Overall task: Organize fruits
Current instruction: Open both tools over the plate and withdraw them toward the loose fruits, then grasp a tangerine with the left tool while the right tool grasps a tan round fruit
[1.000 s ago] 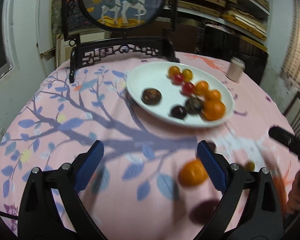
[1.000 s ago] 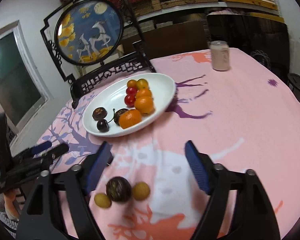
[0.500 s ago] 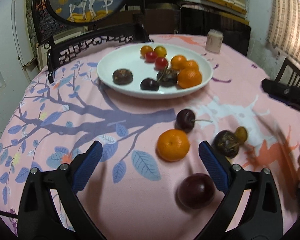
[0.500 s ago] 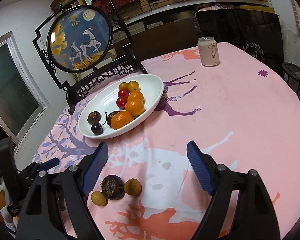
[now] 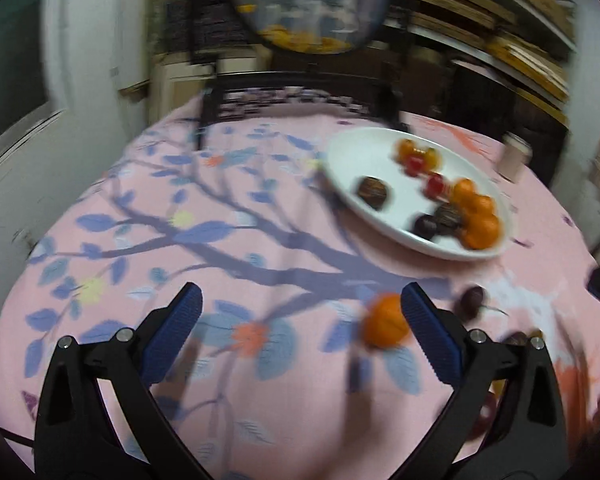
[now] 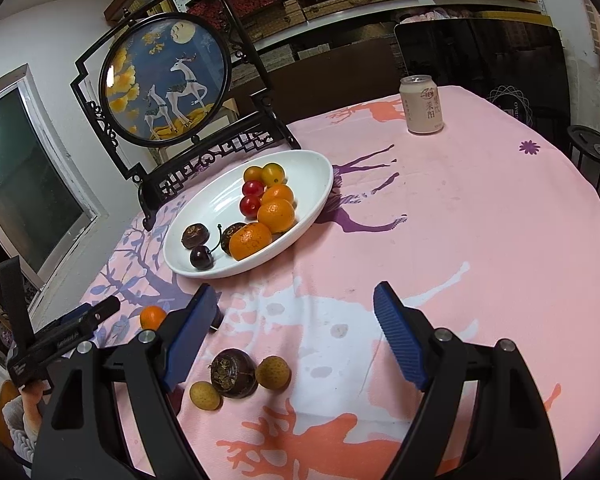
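Note:
A white oval plate [image 6: 312,168] [image 5: 352,148] holds oranges, cherry tomatoes, dark round fruits and a cherry. A loose orange [image 5: 385,322] [image 6: 152,317] lies on the pink cloth just inside my left gripper's right finger. My left gripper [image 5: 300,332] is open and empty; its view is blurred. A dark cherry [image 5: 473,301] lies right of the orange. A dark brown fruit [image 6: 234,373] and two small yellow fruits [image 6: 273,372] [image 6: 205,395] lie between the fingers of my right gripper [image 6: 294,336], which is open and empty above them.
A round deer picture in a black frame [image 6: 168,80] stands behind the plate. A drink can [image 6: 421,105] stands at the far right of the table. The left gripper shows at the left of the right wrist view [image 6: 66,332]. Shelves line the back wall.
The left wrist view has swung left fast and blurred; the orange now sits at its right finger. The right gripper has come a little closer to the dark fruit and yellow fruits.

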Tool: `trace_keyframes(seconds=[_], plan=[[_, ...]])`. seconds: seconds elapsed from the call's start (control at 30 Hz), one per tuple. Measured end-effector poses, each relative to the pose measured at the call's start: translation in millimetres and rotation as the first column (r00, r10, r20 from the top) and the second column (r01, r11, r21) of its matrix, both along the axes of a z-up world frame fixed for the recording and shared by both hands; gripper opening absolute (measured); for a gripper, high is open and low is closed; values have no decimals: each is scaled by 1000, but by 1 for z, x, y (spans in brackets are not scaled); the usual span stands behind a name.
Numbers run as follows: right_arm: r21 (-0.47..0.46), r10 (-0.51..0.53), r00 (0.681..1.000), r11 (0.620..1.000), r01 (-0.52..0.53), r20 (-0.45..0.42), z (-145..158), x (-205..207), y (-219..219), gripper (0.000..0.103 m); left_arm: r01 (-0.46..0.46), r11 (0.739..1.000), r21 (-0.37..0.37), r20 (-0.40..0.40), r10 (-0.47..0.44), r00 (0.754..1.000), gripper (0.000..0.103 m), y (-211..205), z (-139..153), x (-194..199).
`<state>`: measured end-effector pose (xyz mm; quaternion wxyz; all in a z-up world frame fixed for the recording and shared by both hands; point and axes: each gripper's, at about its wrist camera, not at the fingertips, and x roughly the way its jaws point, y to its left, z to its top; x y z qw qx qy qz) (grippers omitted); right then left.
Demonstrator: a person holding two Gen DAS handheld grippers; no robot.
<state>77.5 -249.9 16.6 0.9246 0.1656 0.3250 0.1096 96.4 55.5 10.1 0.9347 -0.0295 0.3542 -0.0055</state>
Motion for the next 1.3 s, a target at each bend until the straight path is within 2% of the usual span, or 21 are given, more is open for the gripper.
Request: trace_keyframes(seconds=[0.07,0.1,0.17,0.27,0.4,0.57,0.7,0.77,0.87,0.97,1.1,1.17,1.3], plan=[[2,-1,1000,1000,1,-4,0,0,0,81,58,997,54,-1,-58,998,101,-19,-3,-3],[2,0,1000,1000,0,-6,0,1,0,81,80,991,107,-6,-80,997,101,-30,-6,-4],[2,3,1000,1000,-3,-8,0,1,0,81,97,982,163,-31,-94,995,101,-41,-14,-1],[0,12,1000,1000,-12,-7,0,0,2,81,120,982,148,-63,-112,992,101,-45,-21,2],[-7,17,1000,1000,-17,-7,0,0,4,81,137,980,142,-46,-131,990,100,-47,-20,1],[-8,18,1000,1000,-19,-12,-1,1,4,81,170,976,138,-55,-164,985,81,-52,-22,9],[-14,28,999,1000,-28,-20,-3,2,7,81,193,970,147,-93,-180,979,65,-57,-31,20],[-13,37,999,999,-38,-26,-4,2,8,81,208,970,122,-128,-193,973,42,-56,-36,26],[-13,80,995,997,-81,-58,-8,4,14,81,220,974,55,-148,-210,966,38,-51,-38,30],[-28,115,990,993,-117,-81,-11,4,21,80,211,975,72,-140,-199,970,37,-51,-37,27],[-34,162,979,985,-167,-120,-21,-1,26,56,182,981,66,-135,-172,976,37,-43,-36,27],[-36,172,975,983,-179,-144,-27,-3,26,47,168,984,61,-133,-159,978,37,-39,-35,27],[-67,165,972,982,-179,-166,-35,-6,27,44,165,984,62,-143,-155,978,38,-39,-37,29]])
